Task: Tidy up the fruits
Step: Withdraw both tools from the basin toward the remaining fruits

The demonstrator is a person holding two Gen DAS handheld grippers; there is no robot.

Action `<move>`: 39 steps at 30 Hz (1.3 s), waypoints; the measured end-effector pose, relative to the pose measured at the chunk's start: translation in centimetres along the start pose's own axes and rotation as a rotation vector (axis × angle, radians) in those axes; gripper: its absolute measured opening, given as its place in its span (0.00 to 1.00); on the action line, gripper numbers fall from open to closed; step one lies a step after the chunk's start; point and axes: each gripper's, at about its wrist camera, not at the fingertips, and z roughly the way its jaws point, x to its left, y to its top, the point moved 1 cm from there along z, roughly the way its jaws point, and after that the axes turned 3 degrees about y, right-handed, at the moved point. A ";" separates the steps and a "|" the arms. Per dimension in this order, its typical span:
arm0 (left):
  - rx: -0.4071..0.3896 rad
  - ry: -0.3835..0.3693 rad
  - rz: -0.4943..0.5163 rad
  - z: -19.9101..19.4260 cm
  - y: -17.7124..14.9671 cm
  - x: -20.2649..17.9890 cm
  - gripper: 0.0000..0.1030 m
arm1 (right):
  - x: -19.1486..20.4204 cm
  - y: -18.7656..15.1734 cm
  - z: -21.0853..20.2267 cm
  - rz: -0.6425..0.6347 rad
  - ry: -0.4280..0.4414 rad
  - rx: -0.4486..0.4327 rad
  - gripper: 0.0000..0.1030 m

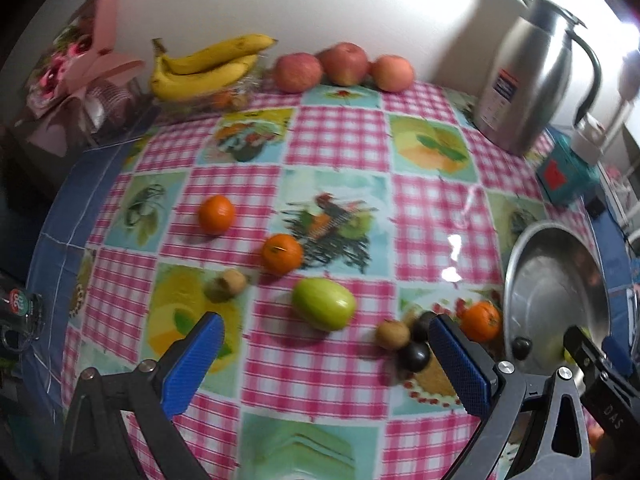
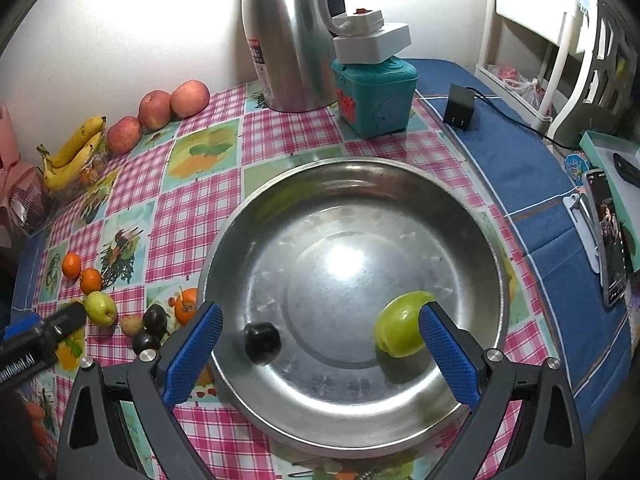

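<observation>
- Plain white wall [image 2: 120,40] behind table [image 2: 520,152], strong glare patch on it.
- Table: pink-check fruit-print tablecloth [image 1: 340,136] over blue cover.
- White shelf rack [image 2: 532,40] at right.
- Surroundings dim.

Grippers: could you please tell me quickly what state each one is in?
Left gripper: open, holding nothing.
Right gripper: open over the bowl, holding nothing.

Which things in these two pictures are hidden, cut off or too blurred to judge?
- Green fruit in the metal bowl, right wrist view: partly covered by a finger of the right claw.
- Metal bowl, left wrist view: its near part is hidden by the claws.
- Kettle label, left wrist view: too blurred to read.
- Bananas' tray, left wrist view: contents unclear.
</observation>
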 end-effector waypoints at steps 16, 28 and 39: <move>-0.065 0.021 -0.129 -0.3 1.5 7.6 1.00 | 6.6 -0.1 -0.7 -0.108 0.129 -0.046 0.96; -0.092 0.036 -0.150 0.1 1.7 9.4 1.00 | 11.8 -0.8 -0.4 -0.202 0.211 -0.067 0.96; 0.018 -0.111 -0.144 2.8 1.2 7.7 1.00 | 13.1 -1.5 1.6 -0.219 0.206 0.007 0.96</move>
